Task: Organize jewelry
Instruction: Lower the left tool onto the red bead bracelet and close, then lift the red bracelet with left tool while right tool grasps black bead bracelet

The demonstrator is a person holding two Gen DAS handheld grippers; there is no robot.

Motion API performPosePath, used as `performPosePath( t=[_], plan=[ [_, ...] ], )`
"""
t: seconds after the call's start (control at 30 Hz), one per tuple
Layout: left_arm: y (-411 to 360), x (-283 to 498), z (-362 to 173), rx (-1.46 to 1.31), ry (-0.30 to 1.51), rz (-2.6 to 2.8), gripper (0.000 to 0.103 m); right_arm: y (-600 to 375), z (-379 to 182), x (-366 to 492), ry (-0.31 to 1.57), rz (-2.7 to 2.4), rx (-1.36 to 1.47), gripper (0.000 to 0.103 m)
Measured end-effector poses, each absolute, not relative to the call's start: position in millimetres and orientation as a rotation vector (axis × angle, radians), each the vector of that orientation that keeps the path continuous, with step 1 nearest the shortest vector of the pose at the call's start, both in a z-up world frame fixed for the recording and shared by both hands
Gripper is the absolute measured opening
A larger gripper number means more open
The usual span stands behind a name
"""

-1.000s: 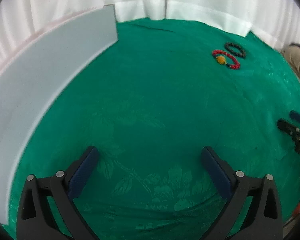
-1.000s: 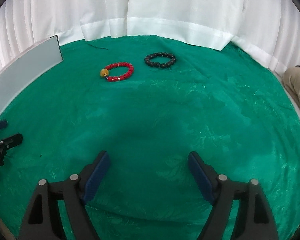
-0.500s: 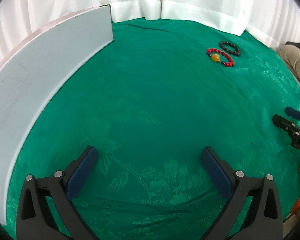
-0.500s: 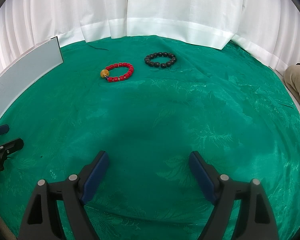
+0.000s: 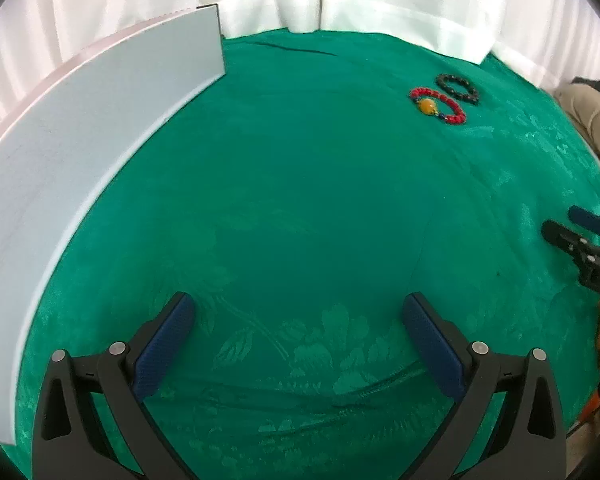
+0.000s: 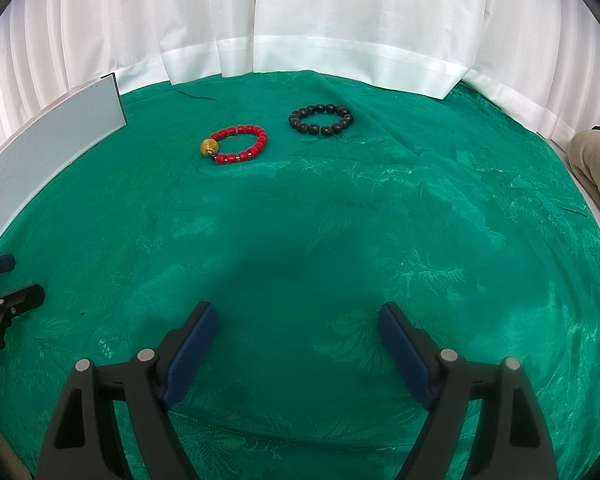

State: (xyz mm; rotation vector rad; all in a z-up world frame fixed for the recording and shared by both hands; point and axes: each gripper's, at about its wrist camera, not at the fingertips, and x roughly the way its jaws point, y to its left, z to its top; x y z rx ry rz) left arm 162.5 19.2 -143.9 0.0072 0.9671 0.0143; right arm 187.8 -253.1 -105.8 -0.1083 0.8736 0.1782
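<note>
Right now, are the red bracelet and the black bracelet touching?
Apart. The right wrist view shows a strip of green cloth between the red bracelet and the black bracelet; they lie side by side.

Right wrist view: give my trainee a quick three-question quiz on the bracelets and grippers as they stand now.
1. True or false: the red bracelet and the black bracelet touch each other.
2. Which bracelet carries a large amber bead? A) red B) black
3. Fill in: both the left hand-held gripper and the right hand-held gripper are ____ and hold nothing above the green cloth.

Key: 1 false, they lie apart in the right wrist view; 2 A; 3 open.
</note>
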Motion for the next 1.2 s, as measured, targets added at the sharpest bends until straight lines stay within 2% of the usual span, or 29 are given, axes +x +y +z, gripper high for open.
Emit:
performPosePath(
  t=[0.13, 0.3, 0.47, 0.57, 0.7, 0.83, 0.9, 0.93, 0.97, 1.0, 1.2],
  plan=[
    [14, 164, -136, -0.011, 0.991, -0.019, 0.102, -253, -106, 188, 0.873, 0.179, -0.108, 0.085],
    [-17, 186, -91, -0.023, 0.974, -0.173, 0.102, -253, -106, 187, 0.873, 0.179, -0.108, 0.085],
    [-39, 250, -70, -0.081, 0.983, -0.206, 0.102, -252, -106, 188, 0.873, 0.181, -0.107, 0.086],
    [-48, 302, -80, -0.121, 1.008, -0.147, 0.101, -252, -106, 187, 0.873, 0.181, -0.106, 0.086],
    [-59, 356, -112, -0.206, 1.08, -0.064, 0.082, -252, -106, 187, 0.873, 0.181, -0.106, 0.086],
    [-72, 368, -128, -0.187, 1.111, -0.012, 0.077, -252, -106, 186, 0.873, 0.184, -0.104, 0.086],
    [-85, 363, -128, -0.09, 1.101, 0.013, 0.067, -252, -106, 186, 0.873, 0.184, -0.104, 0.086],
    [-91, 360, -128, -0.044, 1.092, 0.02, 0.06, -251, -106, 186, 0.873, 0.184, -0.104, 0.086],
    [-95, 356, -128, 0.001, 1.078, 0.021, 0.042, -251, -106, 186, 0.873, 0.183, -0.104, 0.086],
    [-97, 353, -126, 0.013, 1.06, -0.018, 0.017, -252, -106, 186, 0.873, 0.183, -0.105, 0.086],
    [-65, 335, -109, -0.153, 1.056, -0.1, 0.015, -252, -106, 186, 0.873, 0.184, -0.103, 0.086]
  ],
)
